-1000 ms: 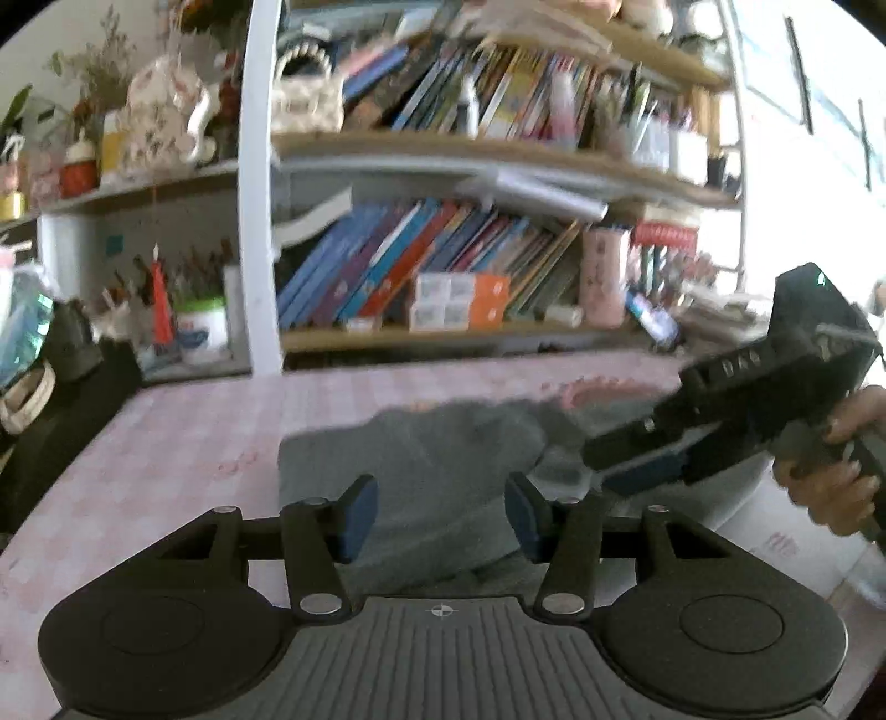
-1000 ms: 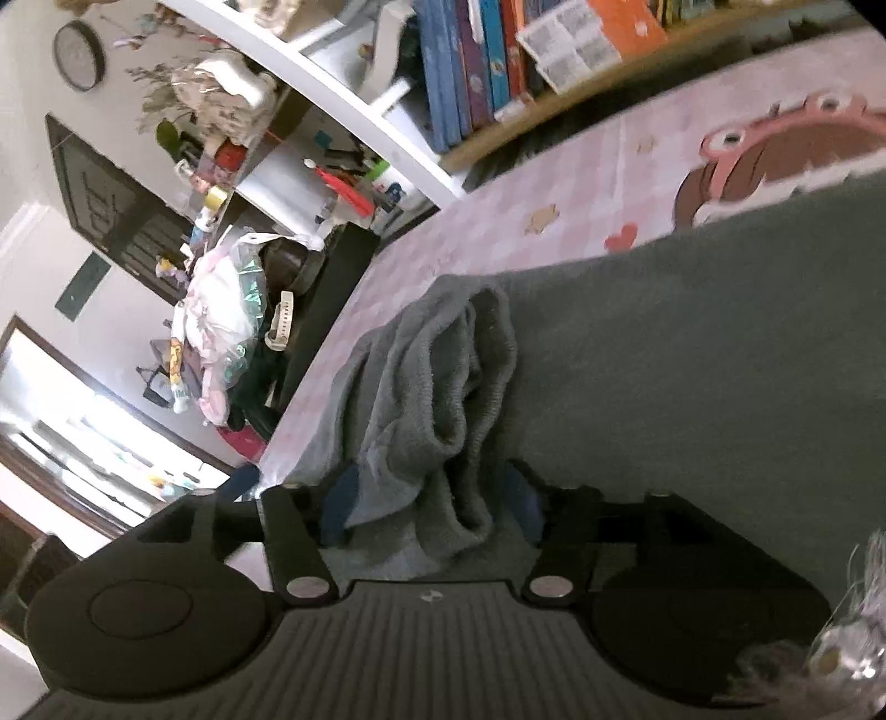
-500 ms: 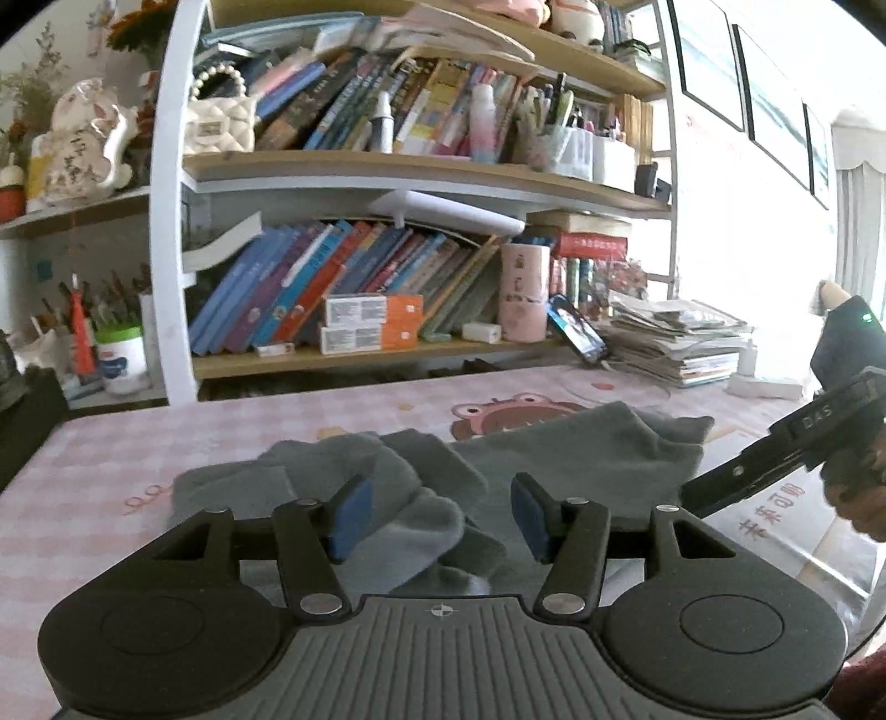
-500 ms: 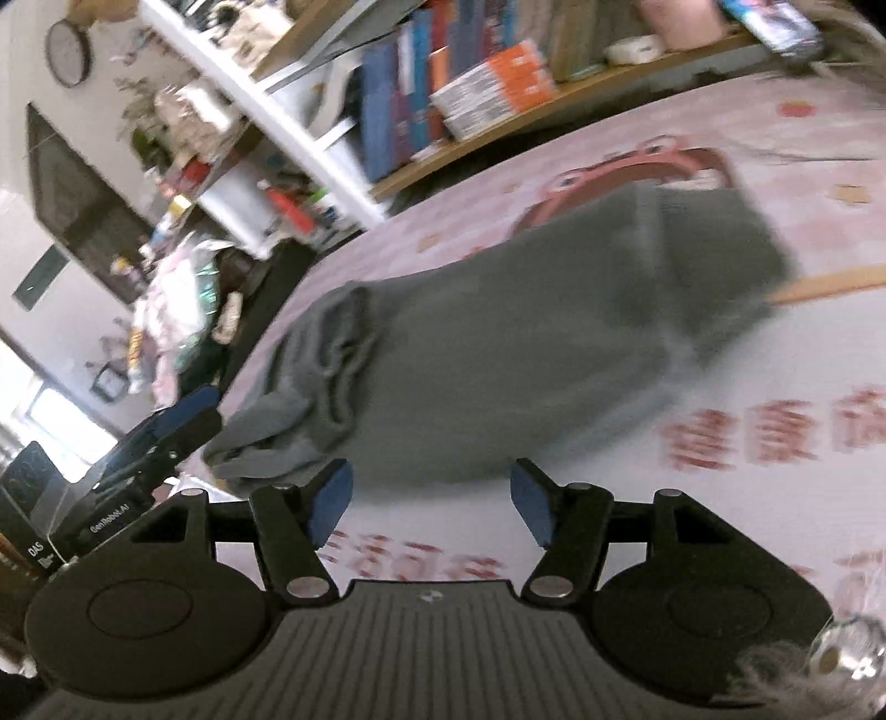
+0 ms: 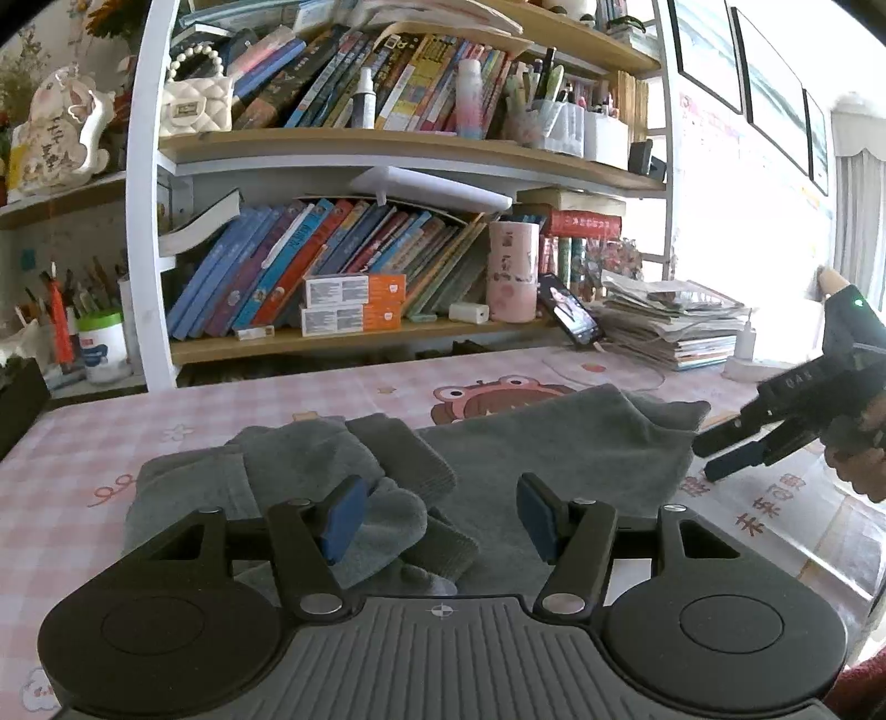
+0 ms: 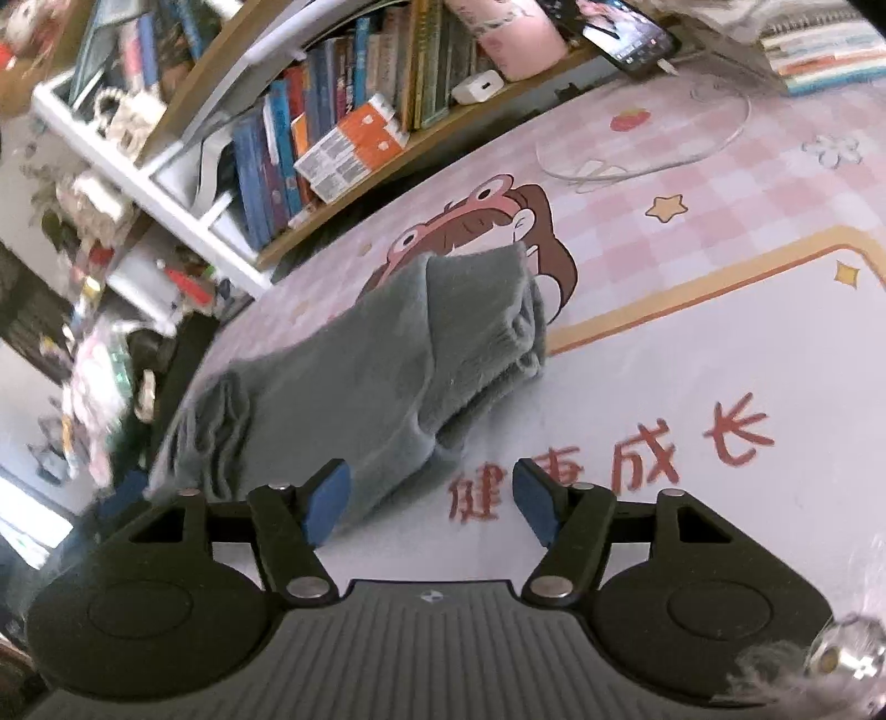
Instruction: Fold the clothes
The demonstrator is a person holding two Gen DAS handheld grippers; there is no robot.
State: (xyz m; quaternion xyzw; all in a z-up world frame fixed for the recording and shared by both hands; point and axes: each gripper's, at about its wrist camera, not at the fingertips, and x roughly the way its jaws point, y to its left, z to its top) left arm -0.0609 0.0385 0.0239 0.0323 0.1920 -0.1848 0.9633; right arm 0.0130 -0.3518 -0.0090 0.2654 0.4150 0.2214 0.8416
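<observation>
Left wrist view: left tongs [image 5: 440,518] spread apart, empty, above the grey garment [image 5: 498,459] on the pink checked counter [image 5: 83,443]; right tongs [image 5: 720,459] at three o'clock, apart, empty; bookshelf [image 5: 354,332] at twelve o'clock.

Right gripper [image 6: 429,501]: jaws wide apart, blue pads [image 6: 326,501] empty, above the mat [image 6: 720,343].
Garment [image 6: 387,360]: grey, soft, lying long across the mat; far end folded into a thick layered wad over the cartoon print [image 6: 531,221]; near-left end bunched in ridges. Its near edge lies just beyond the left pad; contact cannot be told.
Mat: pink check, with stars, red characters [image 6: 609,459] and an orange border line.
Bookshelf [image 6: 343,116]: behind, with books, orange-white boxes [image 6: 354,147], a phone [image 6: 628,33].
Cable [image 6: 664,160]: white, looped on the mat.
</observation>
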